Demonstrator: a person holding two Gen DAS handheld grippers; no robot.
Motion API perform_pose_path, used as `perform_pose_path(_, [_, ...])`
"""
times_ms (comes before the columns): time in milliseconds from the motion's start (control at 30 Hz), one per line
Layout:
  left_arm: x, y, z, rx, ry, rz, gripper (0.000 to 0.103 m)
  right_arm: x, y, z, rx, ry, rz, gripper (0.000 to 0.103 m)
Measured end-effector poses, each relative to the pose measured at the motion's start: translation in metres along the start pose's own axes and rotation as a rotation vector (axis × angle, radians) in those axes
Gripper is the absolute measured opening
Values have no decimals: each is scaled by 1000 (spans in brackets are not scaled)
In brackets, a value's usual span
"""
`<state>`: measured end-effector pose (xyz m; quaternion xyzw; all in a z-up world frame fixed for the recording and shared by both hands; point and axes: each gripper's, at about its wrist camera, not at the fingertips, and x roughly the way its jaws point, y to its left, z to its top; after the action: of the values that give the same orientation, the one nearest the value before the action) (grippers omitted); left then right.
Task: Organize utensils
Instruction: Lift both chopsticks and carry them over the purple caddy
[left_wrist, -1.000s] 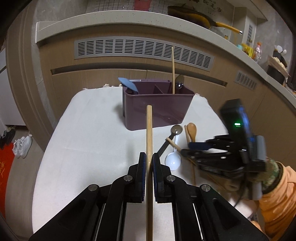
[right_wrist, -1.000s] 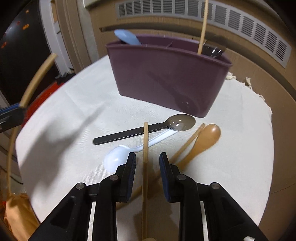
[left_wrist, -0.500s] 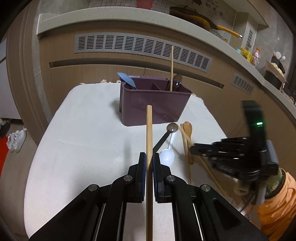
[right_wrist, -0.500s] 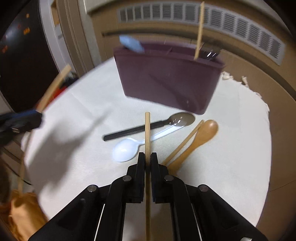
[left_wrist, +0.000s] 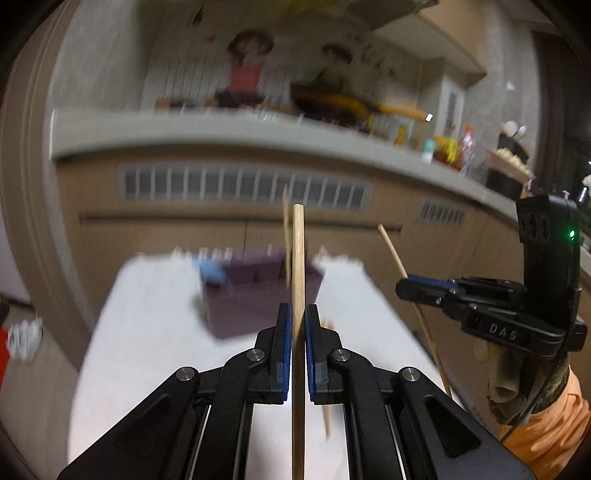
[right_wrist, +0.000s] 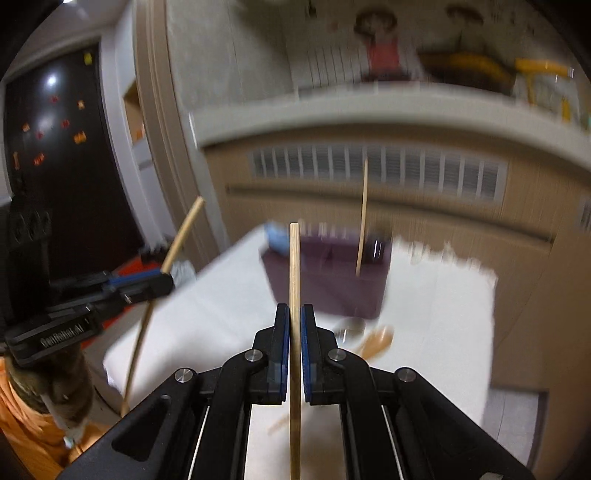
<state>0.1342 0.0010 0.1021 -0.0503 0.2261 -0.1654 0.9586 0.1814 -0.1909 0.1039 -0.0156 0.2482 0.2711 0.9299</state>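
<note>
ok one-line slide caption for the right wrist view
Right hand-held gripper clamps a wooden chopstick above the purple utensil caddy.

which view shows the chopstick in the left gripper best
The right wrist view. It shows the left gripper from the side, with its chopstick visible above and below the jaws. The left wrist view looks straight along that chopstick, so it appears foreshortened, with the jaws hiding part of it.

Utensil caddy (left_wrist: 258, 291) on the bench (left_wrist: 155, 332), cabinets behind.
One chopstick (right_wrist: 362, 218) stands in the caddy; spoons (right_wrist: 376, 341) lie before it.
</note>
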Motion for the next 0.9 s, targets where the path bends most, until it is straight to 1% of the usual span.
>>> perform_pose_path(67, [-4, -4, 26, 18, -67, -11, 7, -12, 2, 33, -26, -82, -21, 6])
perform_pose_path(100, [-5, -5, 43, 28, -117, -11, 7, -18, 2, 52, -27, -141, -32, 6])
perform_pose_path(200, [-6, -2, 81, 26, -265, -19, 7, -22, -2, 91, -29, -246, -53, 6])
perform_pose_path(233, [-3, 2, 91, 17, -301, -26, 7, -20, -4, 102, -23, -274, -59, 6])
perform_pose_path(333, [13, 13, 114, 0, -386, -46, 7, 0, -12, 122, -14, -336, -29, 6])
perform_pose_path(400, [32, 21, 122, 8, -427, -36, 7, 15, -18, 126, -15, -358, -38, 6])
perform_pose_path(467, [54, 30, 127, 5, -439, -14, 7, 41, -29, 130, 2, -353, -24, 6])
perform_pose_path(600, [113, 57, 127, -49, -385, -2, 7, 90, -47, 128, 27, -306, -49, 6])
perform_pose_path(700, [146, 72, 119, -66, -367, 21, 7, 130, -62, 118, 51, -240, -48, 6])
perform_pose_path(800, [177, 83, 109, -70, -348, 32, 7, 162, -69, 105, 44, -185, -70, 6])
perform_pose_path(900, [199, 92, 96, -86, -314, 31, 7, 182, -71, 89, 32, -123, -70, 6])
